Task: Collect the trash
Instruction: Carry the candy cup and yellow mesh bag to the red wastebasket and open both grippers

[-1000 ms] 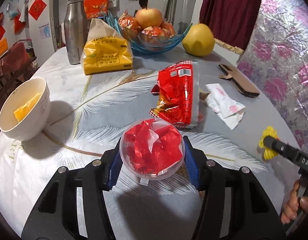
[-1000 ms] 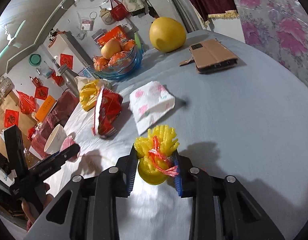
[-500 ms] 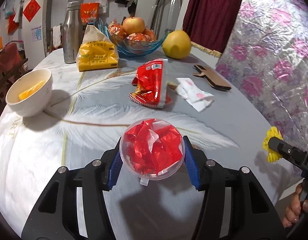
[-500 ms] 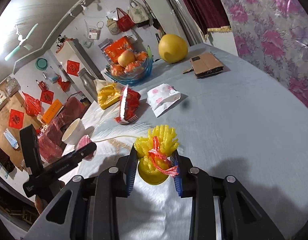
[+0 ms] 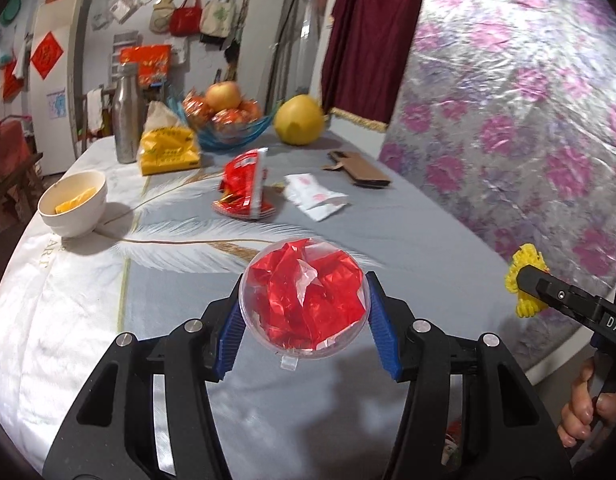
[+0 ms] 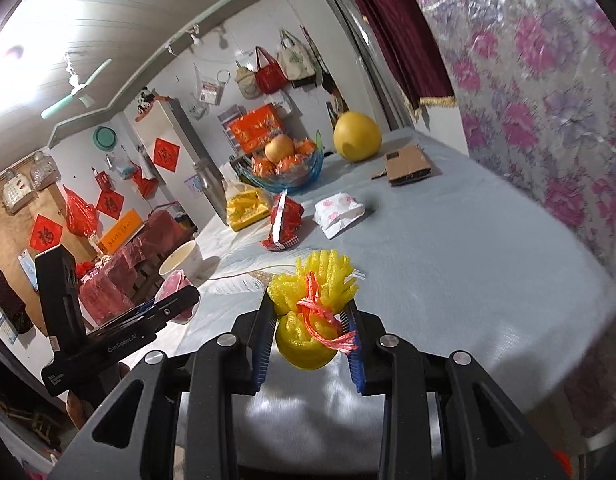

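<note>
My left gripper [image 5: 304,312] is shut on a clear plastic cup stuffed with red wrappers [image 5: 304,300], held above the near part of the table. My right gripper [image 6: 311,320] is shut on a yellow foam fruit net tied with red string [image 6: 313,308], also lifted off the table. In the left wrist view the foam net [image 5: 525,280] shows at the far right in the other gripper. On the table lie a red snack bag [image 5: 246,188] and a white and pink wrapper [image 5: 315,198].
A white bowl [image 5: 74,204], yellow packet [image 5: 168,152], steel bottle [image 5: 126,116], blue fruit bowl [image 5: 228,128], pomelo [image 5: 300,120] and brown phone case [image 5: 359,168] stand on the round table [image 5: 68,320]. A flowered wall [image 5: 527,120] runs along its right side.
Both grippers have pulled back from the table's middle and risen, each with its load still in it. The table's objects now look smaller and farther off.
</note>
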The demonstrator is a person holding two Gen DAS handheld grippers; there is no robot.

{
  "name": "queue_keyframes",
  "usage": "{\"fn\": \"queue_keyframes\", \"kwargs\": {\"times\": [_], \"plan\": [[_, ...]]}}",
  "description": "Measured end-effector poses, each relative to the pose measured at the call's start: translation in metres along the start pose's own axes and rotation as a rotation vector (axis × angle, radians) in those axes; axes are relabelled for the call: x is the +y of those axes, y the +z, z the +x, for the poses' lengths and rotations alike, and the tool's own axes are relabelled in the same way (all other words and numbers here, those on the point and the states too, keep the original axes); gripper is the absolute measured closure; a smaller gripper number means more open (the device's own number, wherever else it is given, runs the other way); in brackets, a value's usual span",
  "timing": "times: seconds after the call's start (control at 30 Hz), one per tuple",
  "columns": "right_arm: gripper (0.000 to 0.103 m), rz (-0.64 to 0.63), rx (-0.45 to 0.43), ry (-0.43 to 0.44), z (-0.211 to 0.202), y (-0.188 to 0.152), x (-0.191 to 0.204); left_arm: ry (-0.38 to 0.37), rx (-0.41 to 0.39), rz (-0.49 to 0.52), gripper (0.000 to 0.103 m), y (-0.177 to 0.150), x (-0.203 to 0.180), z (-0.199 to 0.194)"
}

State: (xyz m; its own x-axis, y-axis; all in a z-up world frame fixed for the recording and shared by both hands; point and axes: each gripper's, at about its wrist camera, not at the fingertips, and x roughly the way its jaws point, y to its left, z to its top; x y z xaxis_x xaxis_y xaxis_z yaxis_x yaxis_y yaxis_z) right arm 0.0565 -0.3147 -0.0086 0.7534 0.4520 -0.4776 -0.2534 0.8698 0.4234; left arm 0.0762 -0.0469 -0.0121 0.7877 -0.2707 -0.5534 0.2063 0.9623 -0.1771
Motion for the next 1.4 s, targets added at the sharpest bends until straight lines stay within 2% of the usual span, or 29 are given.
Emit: {"fn": "queue_keyframes", "kwargs": {"times": [0.37, 0.57, 0.77, 1.03, 1.23, 1.4], "plan": [[0.071, -0.010, -0.128, -0.035, -0.098, -0.020, -0.020, -0.097, -0.052, 0.080, 0.048, -0.014, -0.067, -0.045], [0.071, 0.001, -0.172, -0.085, -0.144, -0.035, -0.042, -0.163, -0.040, 0.136, 0.048, -0.024, -0.108, -0.052], [0.071, 0.014, -0.177, -0.142, -0.175, -0.052, -0.068, -0.242, -0.003, 0.188, 0.048, -0.036, -0.151, -0.049], [0.071, 0.060, -0.142, -0.229, -0.194, -0.082, -0.108, -0.318, 0.092, 0.273, 0.048, -0.061, -0.208, -0.026], [0.070, 0.124, -0.057, -0.285, -0.189, -0.111, -0.146, -0.355, 0.168, 0.316, 0.048, -0.083, -0.235, -0.008], [0.069, 0.191, 0.048, -0.333, -0.173, -0.142, -0.184, -0.367, 0.220, 0.355, 0.048, -0.100, -0.253, 0.005]]}}
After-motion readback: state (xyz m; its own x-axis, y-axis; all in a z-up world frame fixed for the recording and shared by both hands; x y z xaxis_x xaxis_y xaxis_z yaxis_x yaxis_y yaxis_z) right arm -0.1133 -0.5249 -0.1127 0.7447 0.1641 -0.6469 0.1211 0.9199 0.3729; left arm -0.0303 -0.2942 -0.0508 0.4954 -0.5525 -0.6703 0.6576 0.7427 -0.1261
